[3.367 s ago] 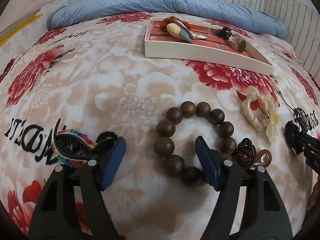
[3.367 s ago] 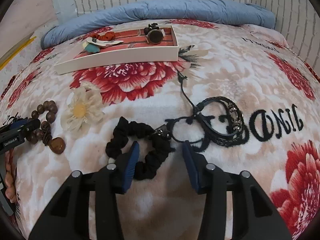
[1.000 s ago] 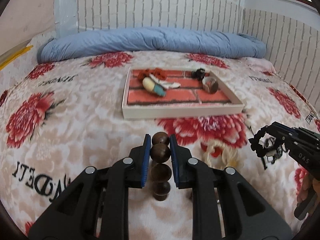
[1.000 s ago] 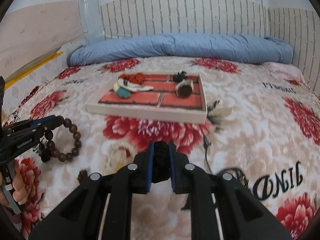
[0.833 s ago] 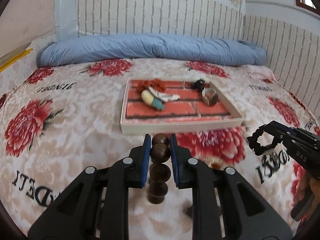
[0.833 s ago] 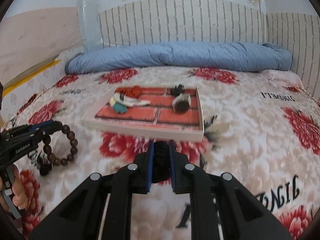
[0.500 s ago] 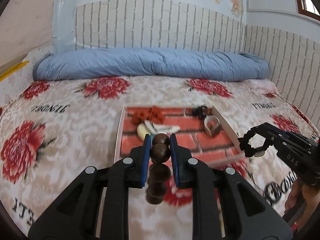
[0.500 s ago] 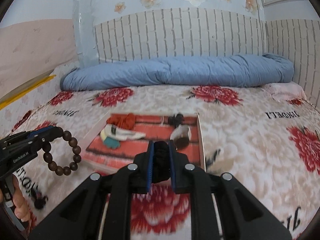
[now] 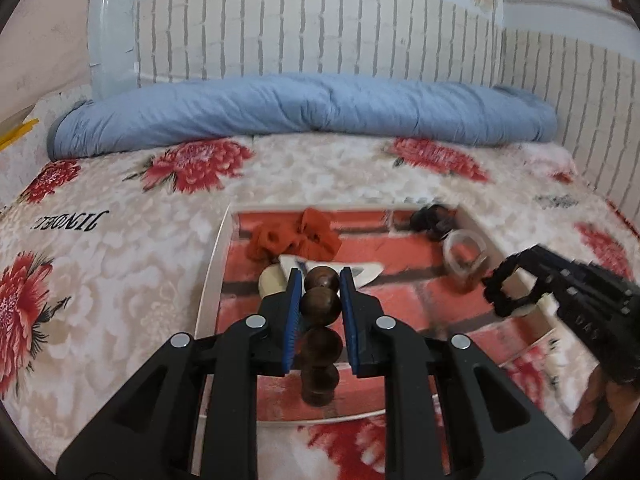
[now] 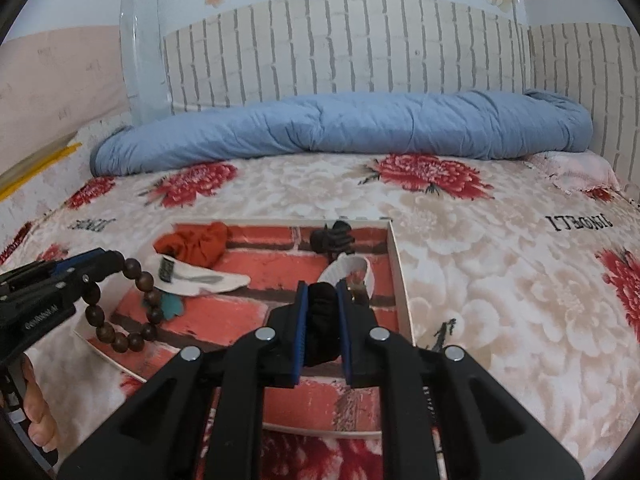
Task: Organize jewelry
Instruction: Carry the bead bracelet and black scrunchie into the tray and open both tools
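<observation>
The white-rimmed tray (image 10: 401,292) lies mid-bed, open blanket (image 10: 500,280) on every side — its brick-print floor bare toward the near edge. The left gripper (image 9: 319,280) clamps a wooden bead bracelet (image 9: 320,336), hanging as a loop over the tray's left rim. The right gripper (image 10: 321,294) pinches a black scrunchie (image 10: 322,320) above the tray's right half. The blanket reads, seemingly, "JINOBEL" upside down.

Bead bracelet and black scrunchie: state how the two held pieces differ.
The bead bracelet, in the left gripper, is brown, hard round beads in an open hanging loop. The black scrunchie, in the right gripper, is soft bunched fabric. Both are clamped above the tray.
</observation>
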The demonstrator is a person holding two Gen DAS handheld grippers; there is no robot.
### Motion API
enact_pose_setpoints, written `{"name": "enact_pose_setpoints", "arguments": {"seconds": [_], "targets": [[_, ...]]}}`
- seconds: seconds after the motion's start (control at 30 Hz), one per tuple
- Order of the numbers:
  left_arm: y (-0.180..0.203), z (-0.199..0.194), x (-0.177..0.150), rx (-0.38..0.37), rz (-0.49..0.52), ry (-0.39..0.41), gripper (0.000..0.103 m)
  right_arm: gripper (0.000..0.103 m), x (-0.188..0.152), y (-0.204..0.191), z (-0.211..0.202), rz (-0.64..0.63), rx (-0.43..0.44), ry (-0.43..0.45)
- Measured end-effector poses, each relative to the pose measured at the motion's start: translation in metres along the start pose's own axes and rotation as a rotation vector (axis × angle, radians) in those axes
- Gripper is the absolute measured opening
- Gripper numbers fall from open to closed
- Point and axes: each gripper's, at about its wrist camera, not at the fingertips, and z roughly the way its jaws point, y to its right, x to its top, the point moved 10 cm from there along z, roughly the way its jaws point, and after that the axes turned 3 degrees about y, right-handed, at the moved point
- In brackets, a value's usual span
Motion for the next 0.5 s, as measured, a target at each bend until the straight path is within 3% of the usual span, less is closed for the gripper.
{"name": "enact_pose_setpoints", "arguments": {"seconds": [0.5], "targets": [[-0.031,0.028,-0.021,0.103,-0.019,-0.048,0.019,0.014,-0.023,0.011,0.027,-0.026,-0.061,-0.066]]}}
